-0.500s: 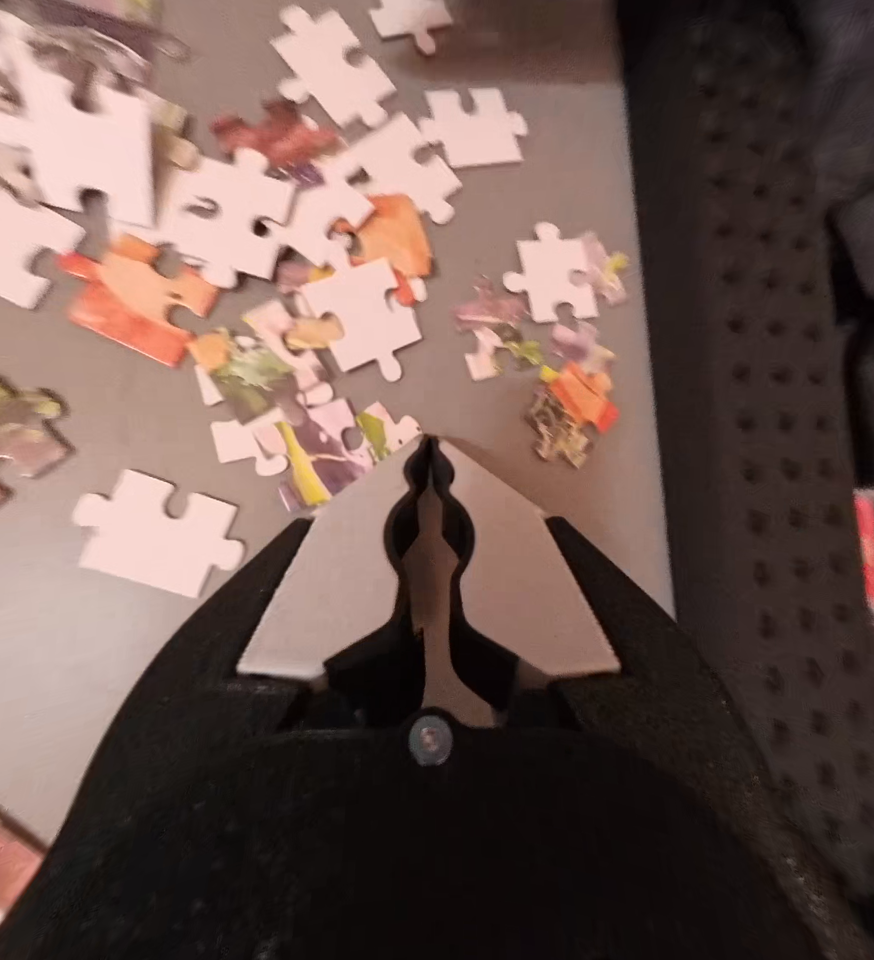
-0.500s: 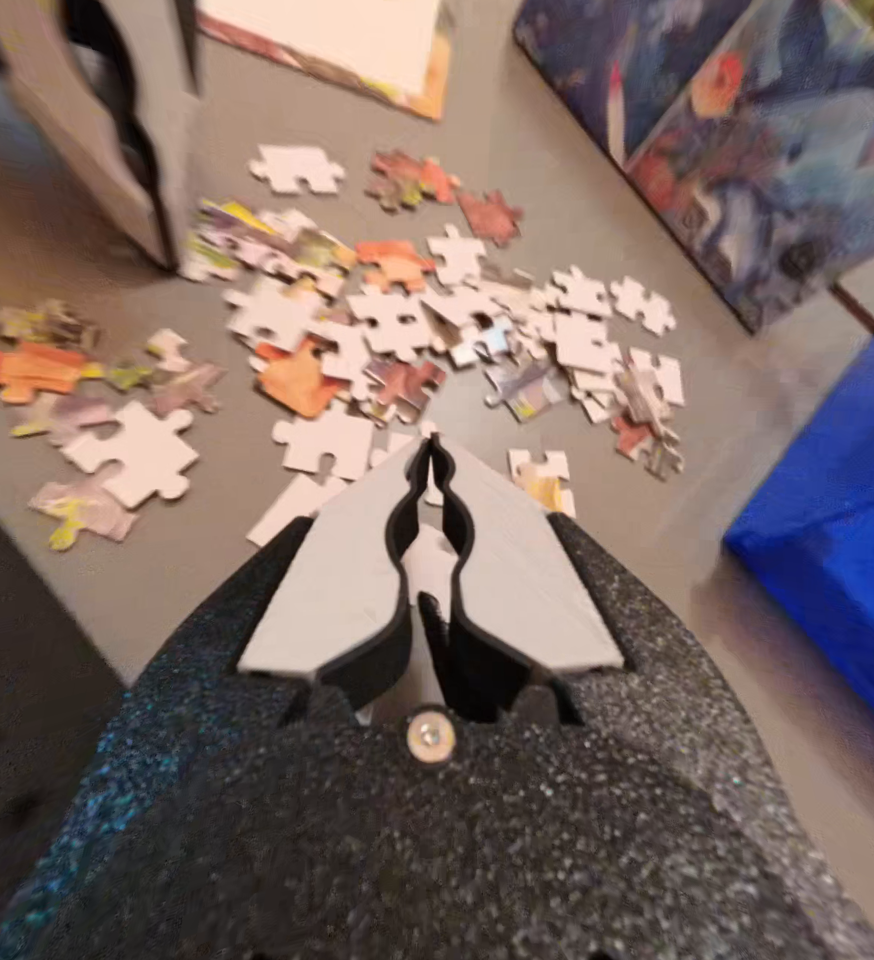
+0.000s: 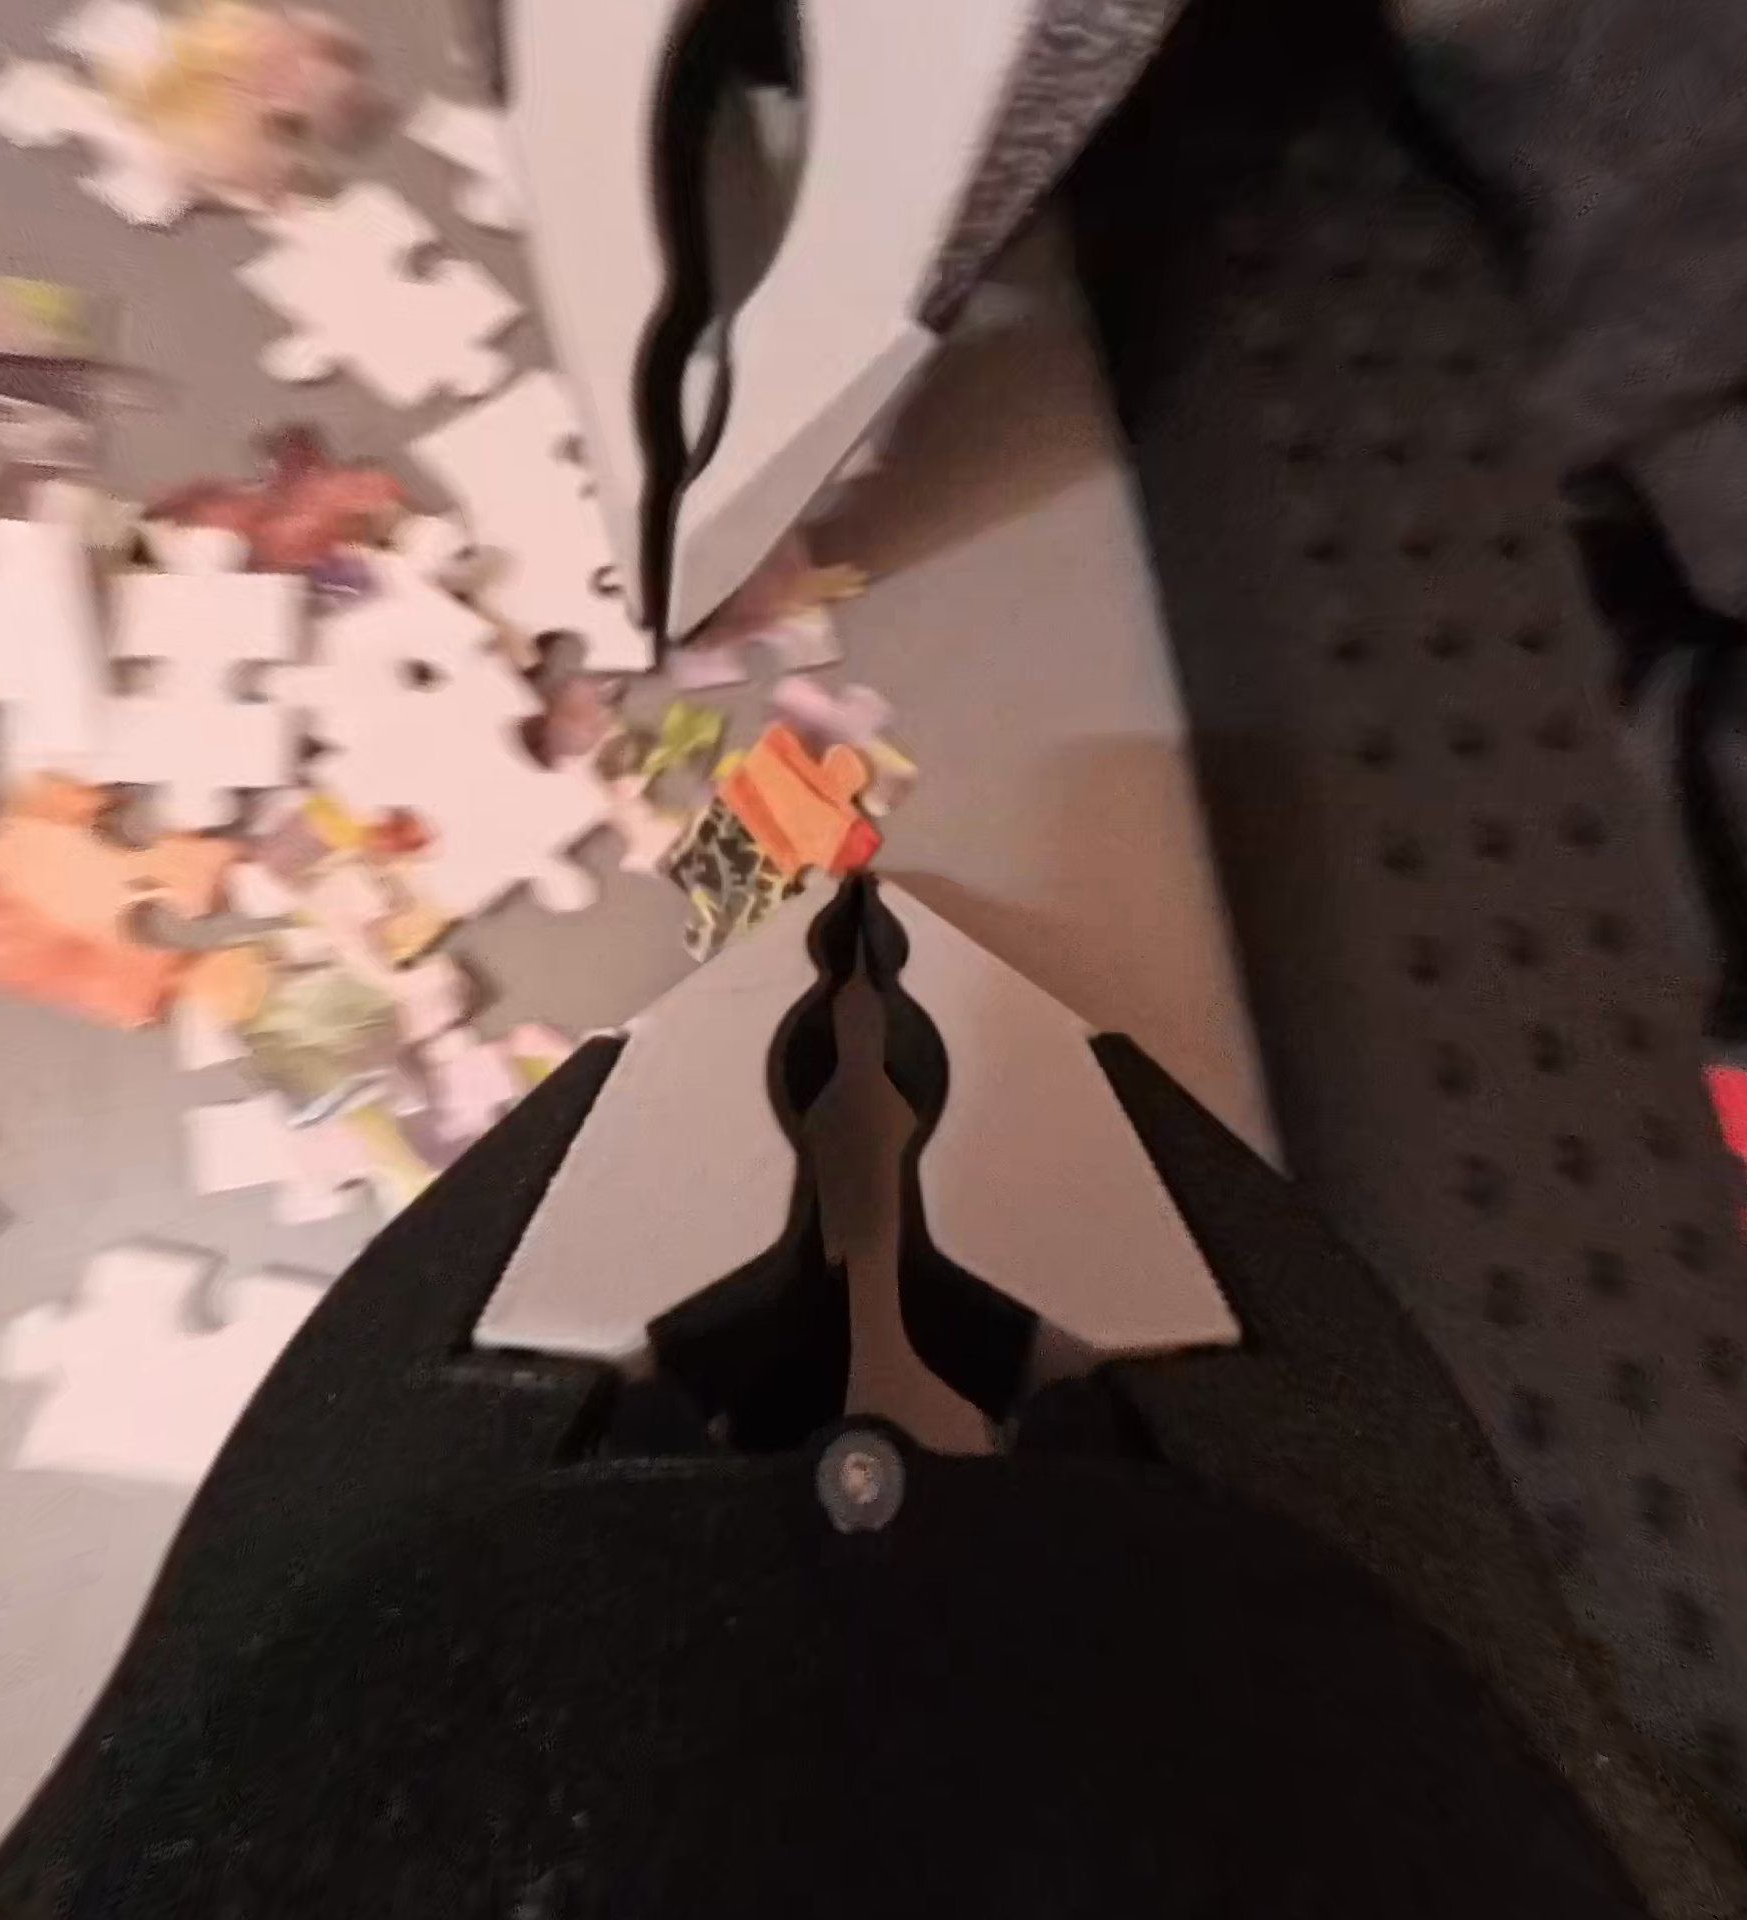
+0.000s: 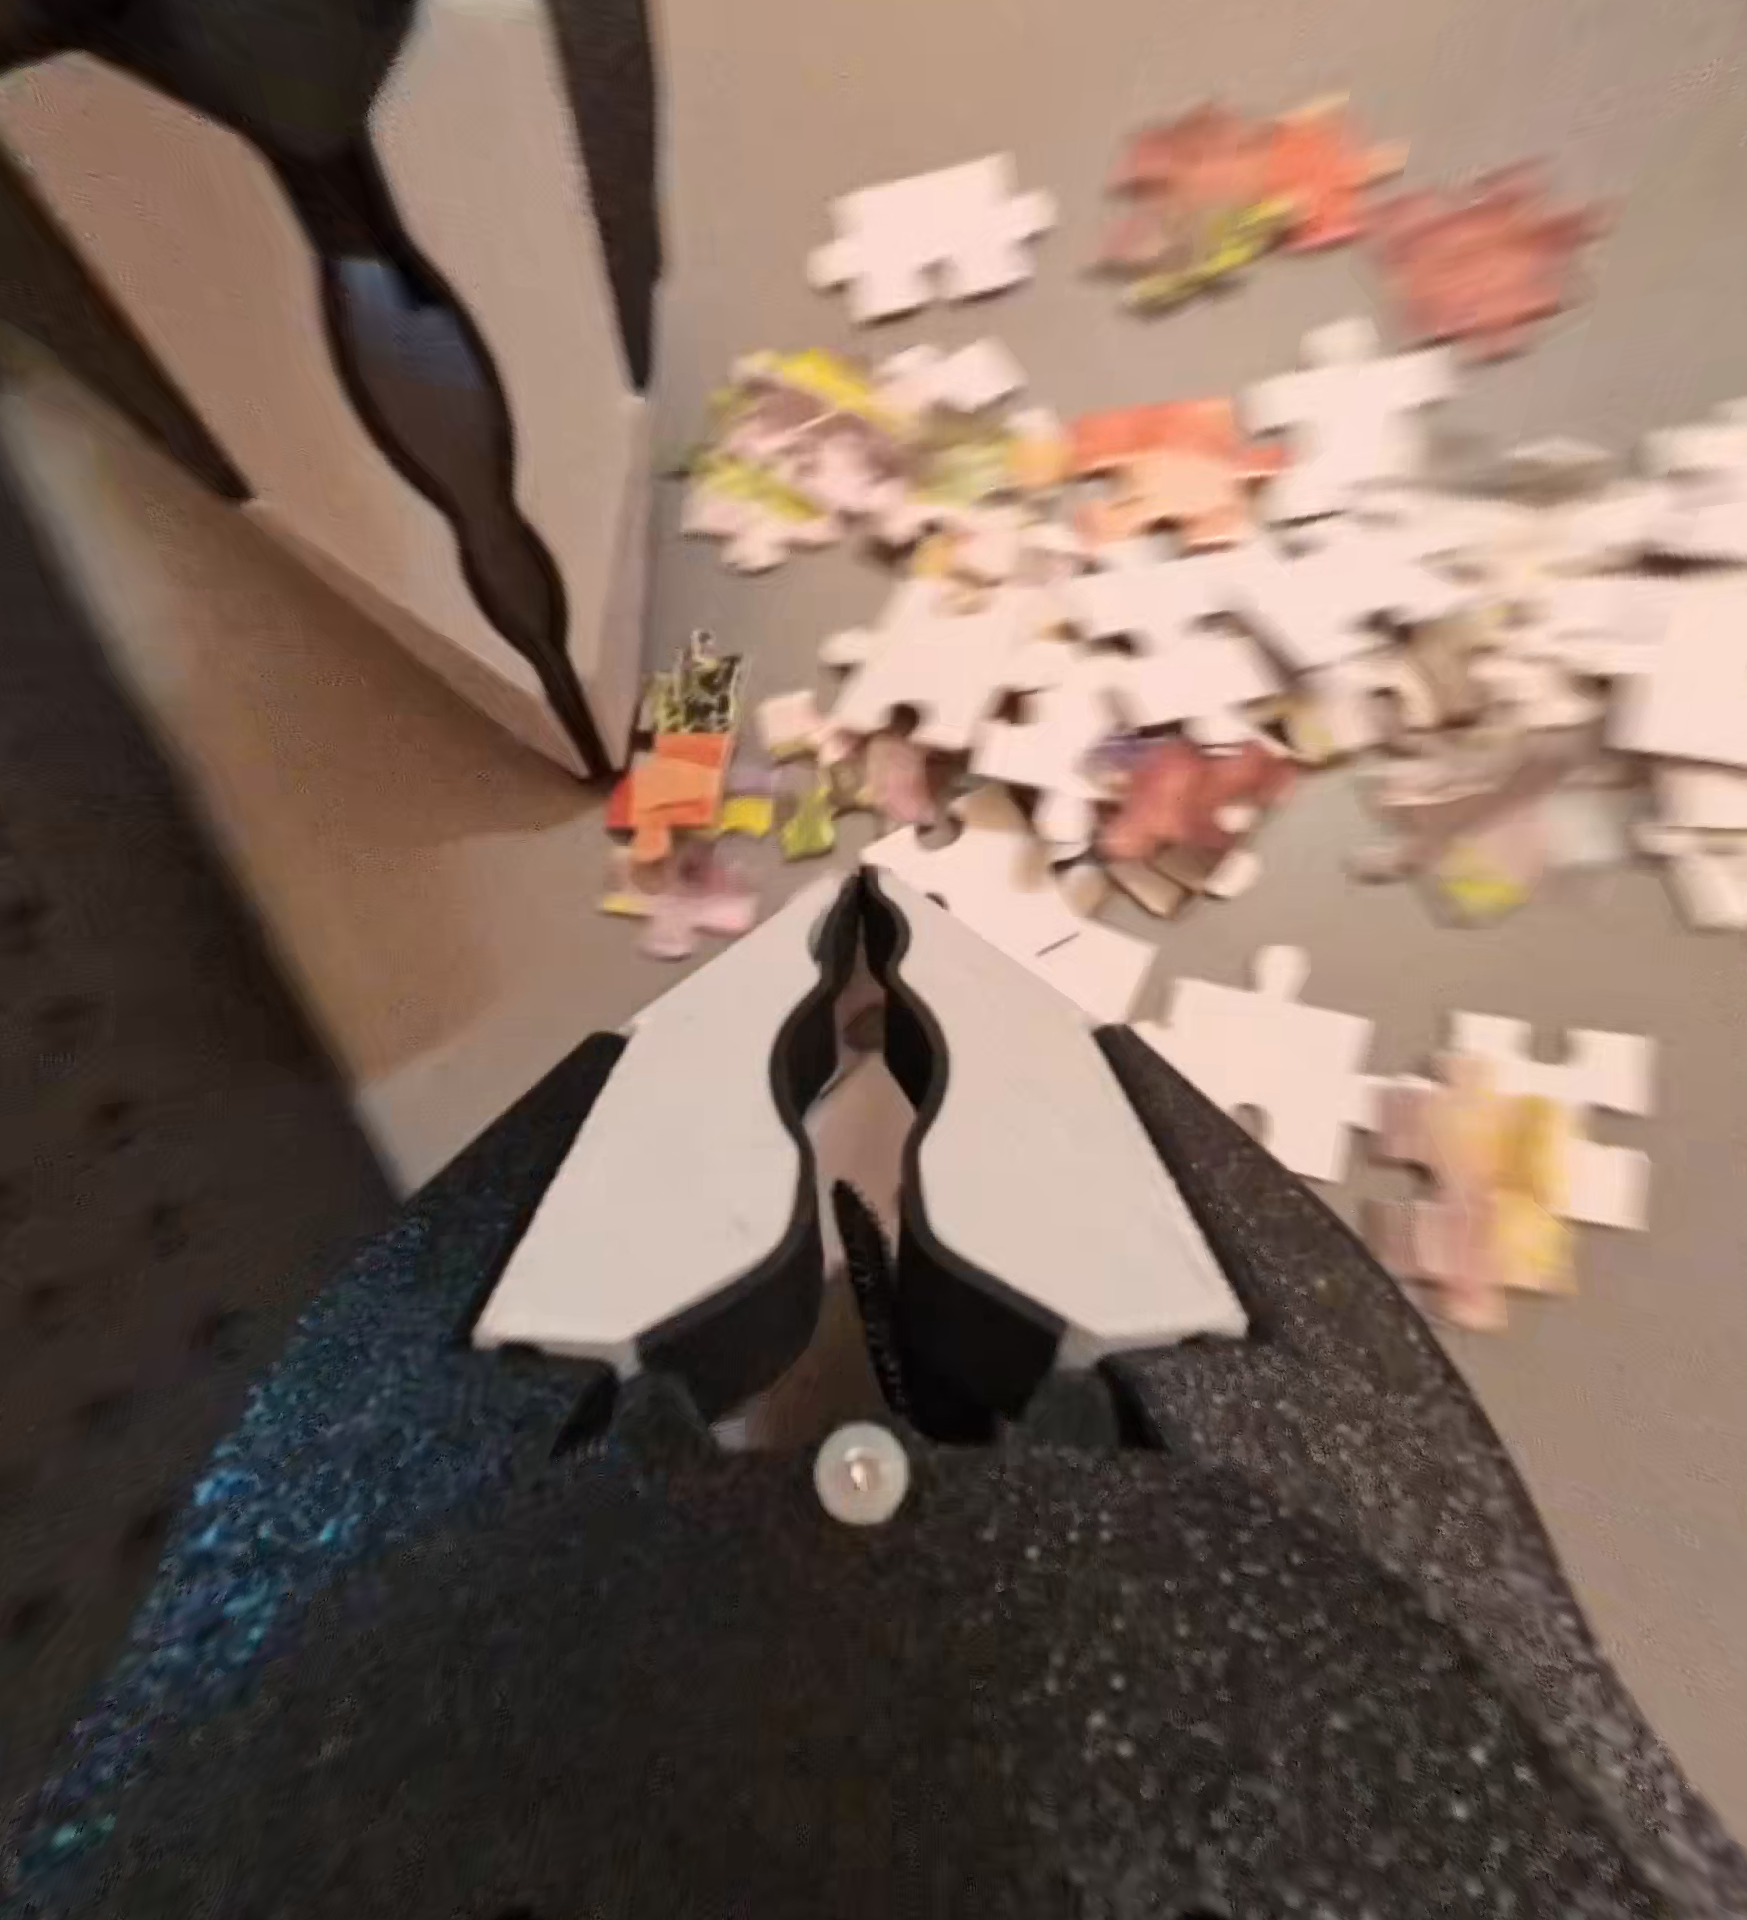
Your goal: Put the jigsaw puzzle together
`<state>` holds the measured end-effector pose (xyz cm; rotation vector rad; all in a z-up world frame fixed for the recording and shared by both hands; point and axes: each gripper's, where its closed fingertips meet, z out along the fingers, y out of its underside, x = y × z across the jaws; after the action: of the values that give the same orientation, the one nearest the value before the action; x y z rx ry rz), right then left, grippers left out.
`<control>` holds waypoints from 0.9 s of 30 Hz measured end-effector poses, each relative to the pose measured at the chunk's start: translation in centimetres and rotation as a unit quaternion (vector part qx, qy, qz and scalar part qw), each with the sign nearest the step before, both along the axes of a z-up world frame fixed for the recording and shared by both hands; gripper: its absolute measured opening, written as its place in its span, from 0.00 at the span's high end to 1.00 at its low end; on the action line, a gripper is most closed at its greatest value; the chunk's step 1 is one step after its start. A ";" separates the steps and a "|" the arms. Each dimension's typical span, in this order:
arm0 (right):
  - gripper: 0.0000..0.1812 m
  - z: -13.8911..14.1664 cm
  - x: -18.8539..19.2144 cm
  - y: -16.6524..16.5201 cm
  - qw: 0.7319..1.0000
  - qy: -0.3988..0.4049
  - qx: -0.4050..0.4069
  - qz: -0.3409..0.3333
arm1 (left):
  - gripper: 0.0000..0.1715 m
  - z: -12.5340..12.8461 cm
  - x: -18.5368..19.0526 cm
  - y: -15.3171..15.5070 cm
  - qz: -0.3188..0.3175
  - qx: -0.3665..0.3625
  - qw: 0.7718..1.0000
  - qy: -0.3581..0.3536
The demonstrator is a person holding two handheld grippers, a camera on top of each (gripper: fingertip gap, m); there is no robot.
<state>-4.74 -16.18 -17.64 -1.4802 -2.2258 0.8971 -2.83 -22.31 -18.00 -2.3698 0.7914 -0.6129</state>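
In the left wrist view, the left claw (image 3: 861, 894) sits at the middle of the frame with its tips pressed together and nothing between them, its point just beside the lower right corner of an orange and black puzzle piece (image 3: 781, 831) that lies picture-side up on the grey desk (image 3: 1056, 727). The right claw (image 3: 661, 623) comes down from the upper middle of the frame, also pressed together, its tip near the pale pieces just above and left of that orange piece. The loose pile of puzzle pieces (image 3: 225, 675) fills the left half, many of them white side up; heavy blur hides the detail. To do this step well, I judge the left claw should spread before it goes lower, then take the orange piece by its free right edge, flat and gently, so the neighbours stay put. In the right wrist view, the right claw (image 4: 864, 894) is at the centre, tips together and empty, over the near edge of a white-backed piece (image 4: 962, 883). The orange piece lies left of and above its tip, with the left claw (image 4: 604, 764) touching or almost touching it from the upper left; blur leaves that unsure. The pile spreads across the right half.
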 end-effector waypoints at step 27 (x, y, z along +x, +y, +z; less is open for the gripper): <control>0.99 3.3 -6.3 9.1 0.967 0.113 0.123 -0.194 | 1.00 -0.3 -11.7 6.1 0.285 0.057 0.952 0.091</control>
<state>-11.03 -7.04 -14.38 -1.5327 -1.7283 0.6033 -14.54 -16.20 -18.32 -2.4039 0.1743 -0.1051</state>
